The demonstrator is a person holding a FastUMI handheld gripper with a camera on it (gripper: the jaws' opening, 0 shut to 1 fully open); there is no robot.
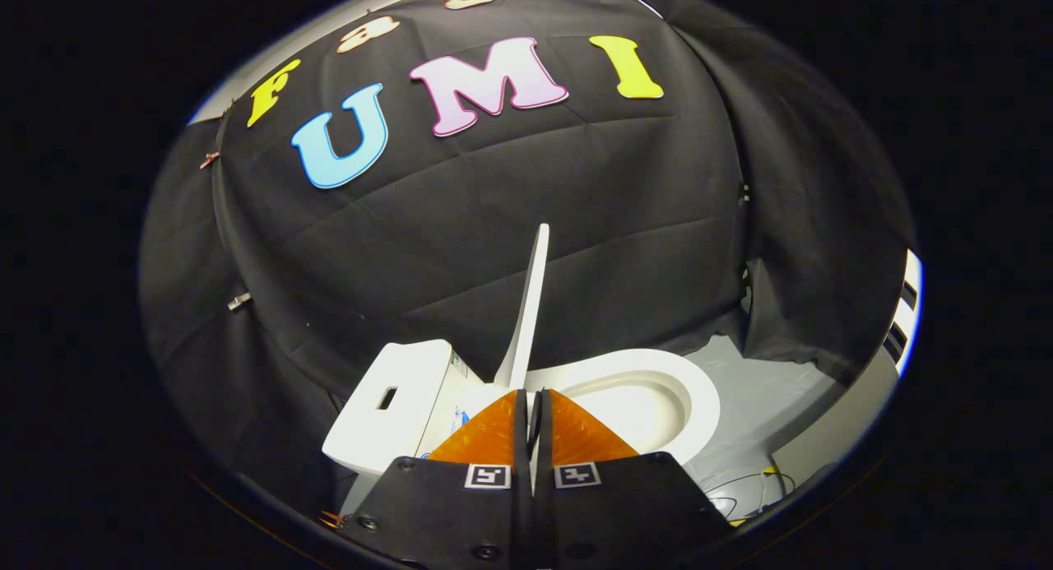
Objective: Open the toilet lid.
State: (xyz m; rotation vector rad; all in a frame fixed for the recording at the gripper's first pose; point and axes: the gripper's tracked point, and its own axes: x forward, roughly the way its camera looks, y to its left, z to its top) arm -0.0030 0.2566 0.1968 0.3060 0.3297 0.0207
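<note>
The lid (531, 307) stands raised, seen edge-on as a thin white blade. Its long axis runs nearly vertical, leaning slightly toward the tank (395, 397), with the free edge pointing up. The lower end sits just ahead of the tool (533, 401). The orange fingers (485, 434) are closed almost together, and whether they pinch the lid cannot be told. The seat (650, 389) lies beyond the fingers on the bowl.

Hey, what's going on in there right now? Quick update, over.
Tool fingers pressed together, pinching the lid's edge. Toilet lid raised, standing up edge-on just ahead of the fingers. Seat and bowl uncovered. Nothing in the way.
</note>
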